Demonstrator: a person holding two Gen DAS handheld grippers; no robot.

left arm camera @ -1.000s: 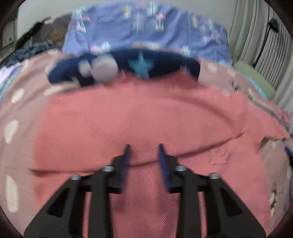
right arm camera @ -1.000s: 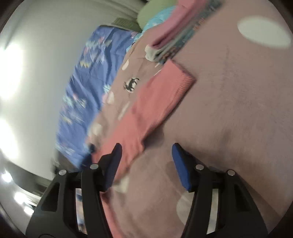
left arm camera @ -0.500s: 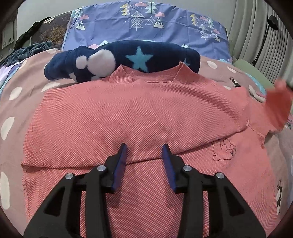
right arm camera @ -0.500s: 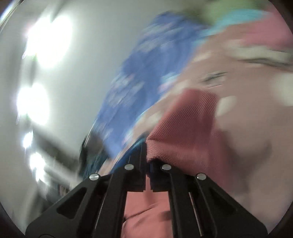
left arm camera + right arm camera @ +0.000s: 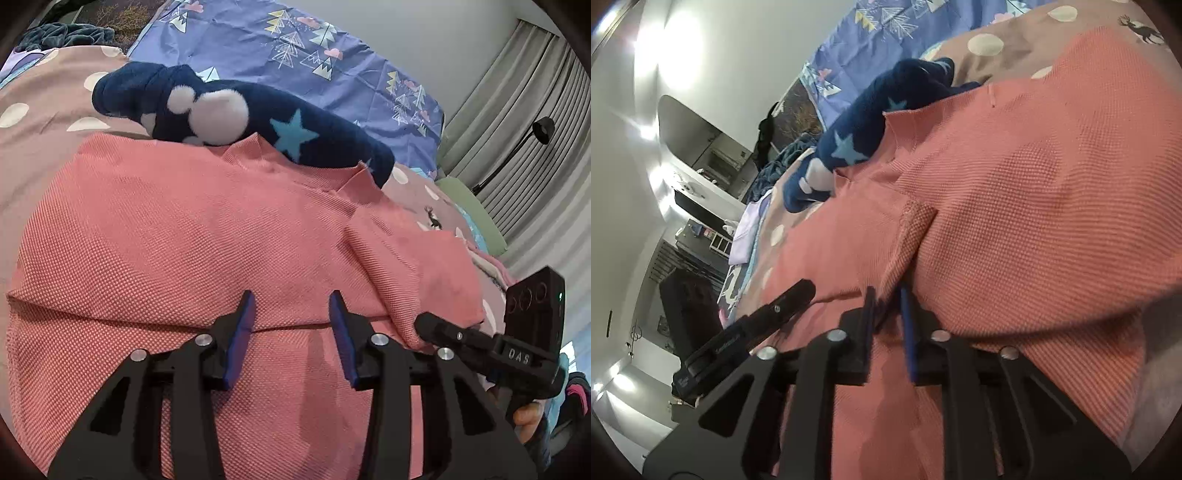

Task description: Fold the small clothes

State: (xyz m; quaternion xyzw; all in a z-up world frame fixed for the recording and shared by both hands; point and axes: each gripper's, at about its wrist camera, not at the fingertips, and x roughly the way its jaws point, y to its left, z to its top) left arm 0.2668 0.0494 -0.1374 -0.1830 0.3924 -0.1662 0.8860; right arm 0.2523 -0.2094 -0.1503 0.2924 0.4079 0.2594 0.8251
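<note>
Coral shirt fold hides right gripper's narrow grip; left gripper gapes empty.

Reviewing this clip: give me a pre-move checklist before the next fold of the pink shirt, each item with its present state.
1. Right sleeve folded over pink shirt: ok.
2. Right gripper gripping the fabric: cannot tell; jaws narrow, cloth between them.
3. Left gripper open and free: ok.
4. Navy star fleece off the collar: not ok, it touches.
5. Body lying flat: not ok, a crease runs across.
</note>
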